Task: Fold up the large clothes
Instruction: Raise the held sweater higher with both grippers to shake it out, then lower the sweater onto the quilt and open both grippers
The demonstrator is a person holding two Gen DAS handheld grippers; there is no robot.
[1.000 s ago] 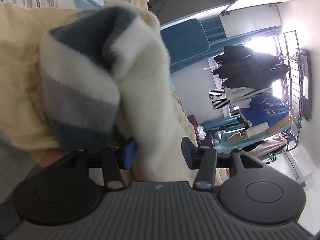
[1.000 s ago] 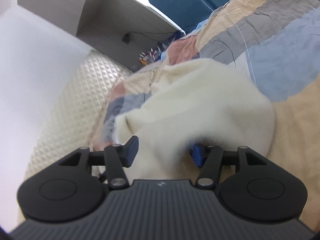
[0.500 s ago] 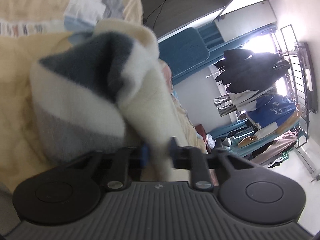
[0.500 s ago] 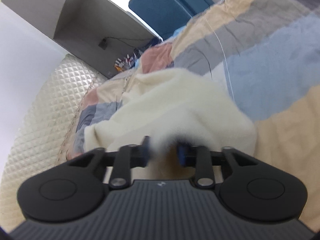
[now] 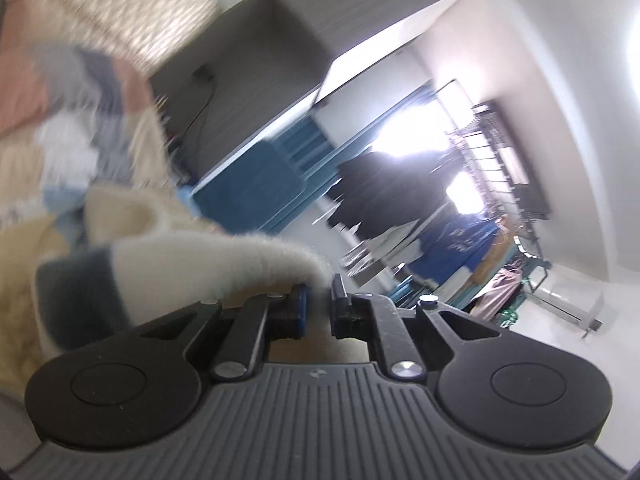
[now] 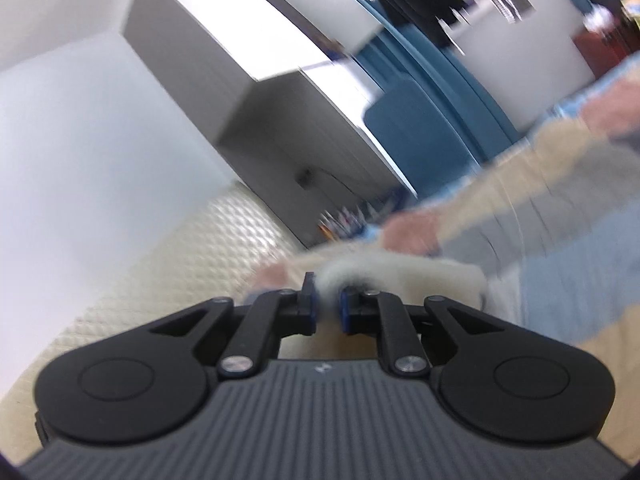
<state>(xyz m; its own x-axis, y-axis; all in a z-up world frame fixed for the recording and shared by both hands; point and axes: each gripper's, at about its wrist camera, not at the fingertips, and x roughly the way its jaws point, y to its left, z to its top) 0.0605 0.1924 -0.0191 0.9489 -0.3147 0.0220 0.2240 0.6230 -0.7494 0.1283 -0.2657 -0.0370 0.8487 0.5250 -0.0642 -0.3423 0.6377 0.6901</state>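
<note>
A fluffy cream garment with grey stripes (image 5: pixel 192 268) hangs from my left gripper (image 5: pixel 318 306), which is shut on its edge and holds it up off the bed. The cloth trails down to the left. In the right wrist view my right gripper (image 6: pixel 327 298) is shut on another cream edge of the same garment (image 6: pixel 400 276), lifted above the patchwork quilt (image 6: pixel 560 248). Both views are blurred by motion.
A quilted cream headboard (image 6: pixel 160 280) stands at the left of the right wrist view, with a grey wall cabinet (image 6: pixel 248 92) above it. A blue chair (image 5: pixel 248 196) and a rack of hanging clothes (image 5: pixel 440 208) stand across the room.
Both grippers closed on the garment's edges, then rose and tilted up, lifting it off the bed. The views now show the room more than the quilt.
</note>
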